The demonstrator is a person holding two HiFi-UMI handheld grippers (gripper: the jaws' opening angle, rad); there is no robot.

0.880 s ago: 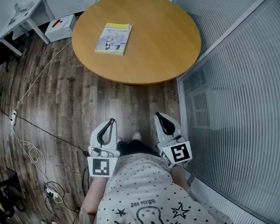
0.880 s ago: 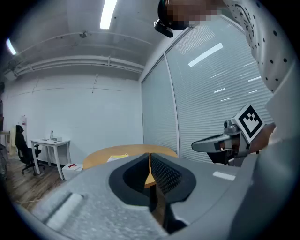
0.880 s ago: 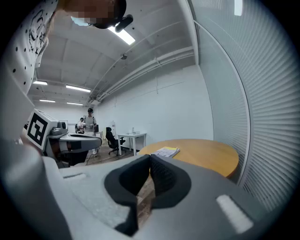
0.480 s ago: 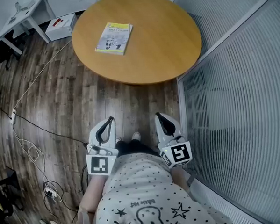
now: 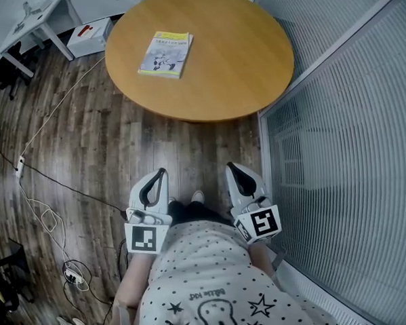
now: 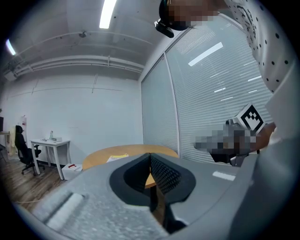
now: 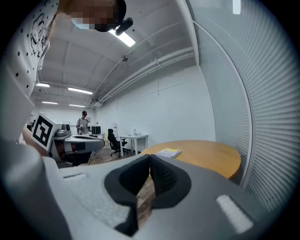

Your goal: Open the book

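Yellow-and-white book [image 5: 165, 55]: closed, cover up, lying flat on the far left part of the round wooden table [image 5: 238, 61], well apart from me and, I judge, out of reach from here. My left gripper [image 5: 161, 174] and right gripper [image 5: 229, 166]: jaws together, empty, held near my waist over the plank floor [image 5: 87, 151], aimed tableward, which I take as a carrying posture for the approach.

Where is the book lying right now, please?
In the head view, the book lies closed on the left part of the round wooden table, close to its left rim, with a white box on the floor just beyond that rim.
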